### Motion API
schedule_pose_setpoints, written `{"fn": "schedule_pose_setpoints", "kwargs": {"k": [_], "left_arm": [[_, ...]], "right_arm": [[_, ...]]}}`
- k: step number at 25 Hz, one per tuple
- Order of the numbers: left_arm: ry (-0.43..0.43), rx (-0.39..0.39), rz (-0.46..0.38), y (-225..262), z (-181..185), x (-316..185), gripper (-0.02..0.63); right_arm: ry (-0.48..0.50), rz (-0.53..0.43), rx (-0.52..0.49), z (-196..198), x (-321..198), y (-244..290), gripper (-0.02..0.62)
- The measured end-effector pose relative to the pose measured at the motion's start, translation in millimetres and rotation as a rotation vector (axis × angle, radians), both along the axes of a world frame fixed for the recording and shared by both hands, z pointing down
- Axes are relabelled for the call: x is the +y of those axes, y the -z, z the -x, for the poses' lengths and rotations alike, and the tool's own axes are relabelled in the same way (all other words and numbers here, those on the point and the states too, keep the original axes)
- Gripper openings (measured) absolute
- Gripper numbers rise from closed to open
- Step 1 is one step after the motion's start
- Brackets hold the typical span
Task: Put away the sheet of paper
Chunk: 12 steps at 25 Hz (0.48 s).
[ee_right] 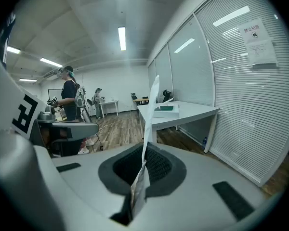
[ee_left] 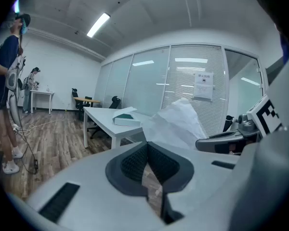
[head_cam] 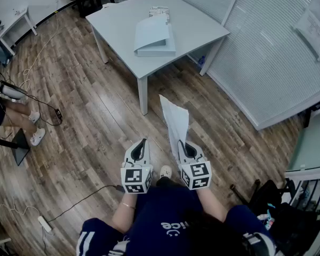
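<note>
Right gripper [head_cam: 185, 146] pinches the sheet of paper [head_cam: 175, 119] upright, well short of the table [head_cam: 202, 28]. Left gripper [head_cam: 141, 143] is closed and empty. Carrying step: next, probably bring it to the table's open box [head_cam: 154, 36].

Shirt [head_cam: 161, 213]: navy; white lettering was printed.
Left sleeve [head_cam: 96, 238]: navy, white-striped, beside the shirt.
Left gripper [head_cam: 143, 142]: grey shell, black-and-white marker cube [head_cam: 136, 179].
Right gripper [head_cam: 181, 142]: likewise built.

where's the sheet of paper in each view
Head view: the sheet of paper stands at centre, rising from the right gripper.
Left gripper view: the sheet shows right of centre, beyond the jaws.
Right gripper view: the sheet runs edge-on up the centre, clamped in the jaws.
Shared landmark: the white table.
</note>
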State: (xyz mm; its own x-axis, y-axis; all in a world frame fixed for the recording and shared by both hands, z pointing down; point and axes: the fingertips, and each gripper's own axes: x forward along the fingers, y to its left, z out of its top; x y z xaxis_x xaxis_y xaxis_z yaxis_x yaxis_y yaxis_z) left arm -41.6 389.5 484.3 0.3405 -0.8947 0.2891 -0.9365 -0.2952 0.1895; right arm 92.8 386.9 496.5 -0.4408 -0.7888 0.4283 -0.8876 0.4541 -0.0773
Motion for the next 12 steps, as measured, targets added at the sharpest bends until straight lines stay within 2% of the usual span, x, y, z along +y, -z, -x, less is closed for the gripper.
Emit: {"fn": "schedule_pose_setpoints", "kwargs": {"k": [5,12], "left_arm": [[-0.014,-0.016,-0.034,6,4,-6,0.003],[-0.044,-0.013,-0.031,3,22,-9,0.003]], "right_arm": [[-0.005,-0.013,0.009,5,-7,2,0.008],[-0.042,-0.024,0.005,19,-4,6,0.008]]}}
